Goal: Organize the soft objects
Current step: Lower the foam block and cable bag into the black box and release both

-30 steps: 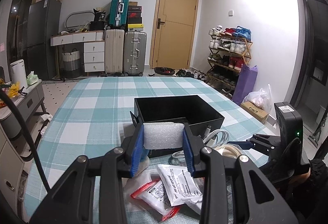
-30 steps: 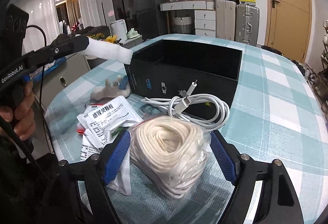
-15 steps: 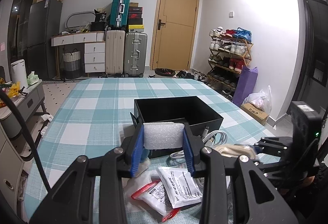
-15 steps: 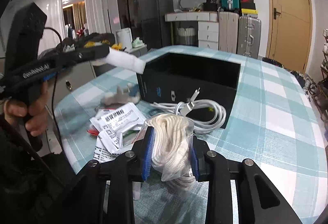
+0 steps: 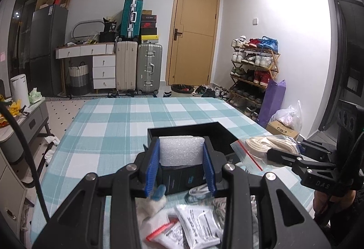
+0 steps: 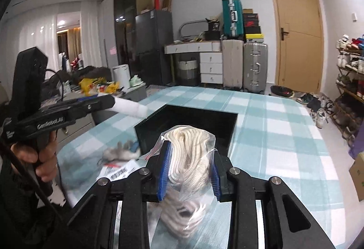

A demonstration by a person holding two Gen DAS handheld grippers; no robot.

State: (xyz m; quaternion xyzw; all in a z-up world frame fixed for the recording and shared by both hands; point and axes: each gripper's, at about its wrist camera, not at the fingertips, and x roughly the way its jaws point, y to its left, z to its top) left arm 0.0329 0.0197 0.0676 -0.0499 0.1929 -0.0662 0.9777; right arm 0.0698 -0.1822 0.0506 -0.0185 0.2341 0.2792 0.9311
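Note:
My left gripper (image 5: 180, 159) is shut on a white foam block (image 5: 180, 150), held just in front of the open black box (image 5: 200, 130) on the checked tablecloth. In the right wrist view the same foam block (image 6: 130, 107) sticks out over the box's near left corner (image 6: 141, 126). My right gripper (image 6: 188, 166) is shut on a clear zip bag of coiled white rope (image 6: 188, 153), lifted off the table in front of the box. The bag of rope (image 5: 266, 148) also shows at the right of the left wrist view.
White sachets with red strips (image 5: 193, 226) and a small grey-white plush with a blue part (image 6: 122, 151) lie on the cloth in front of the box. A white cable (image 5: 200, 191) lies beside them. A person's hand (image 6: 38, 158) holds the left gripper's handle.
The right gripper closed on the bag of rope and lifted it up off the table. The left gripper kept its hold on the foam block and stayed almost still.

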